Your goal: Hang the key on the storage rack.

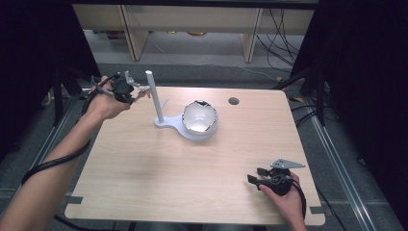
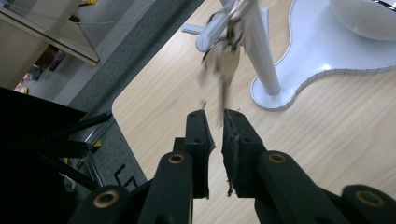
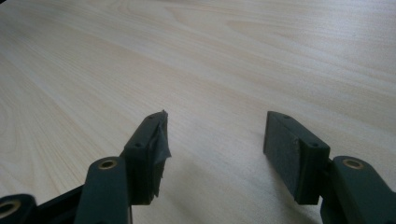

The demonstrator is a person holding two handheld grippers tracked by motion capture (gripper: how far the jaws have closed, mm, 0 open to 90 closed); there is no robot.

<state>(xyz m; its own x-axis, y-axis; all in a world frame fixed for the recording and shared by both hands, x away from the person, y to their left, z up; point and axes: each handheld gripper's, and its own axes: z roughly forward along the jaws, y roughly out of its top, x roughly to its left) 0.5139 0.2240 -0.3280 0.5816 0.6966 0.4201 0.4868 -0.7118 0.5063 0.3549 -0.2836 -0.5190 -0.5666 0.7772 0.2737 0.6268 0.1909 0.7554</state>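
Pale wood desk, white stand, black grippers.

The desk (image 1: pixel 144 163) is light beige wood with fine, darker grain streaks running along it, and a small dark round hole (image 1: pixel 234 101) behind the bowl. The stand (image 1: pixel 166 122) on it is plain white, post and flat base alike; the bowl (image 1: pixel 199 118) on that base is glossy silver-white inside with a few black marks on its rim. Left of the post, the keys (image 2: pixel 224 56) are dull silver-grey. The left gripper (image 2: pixel 214 114) and right gripper (image 3: pixel 215 135) are matt black, with brass-coloured rings at the joints behind their fingers (image 3: pixel 149 140). The floor (image 1: pixel 29 144) around the desk is dark grey.
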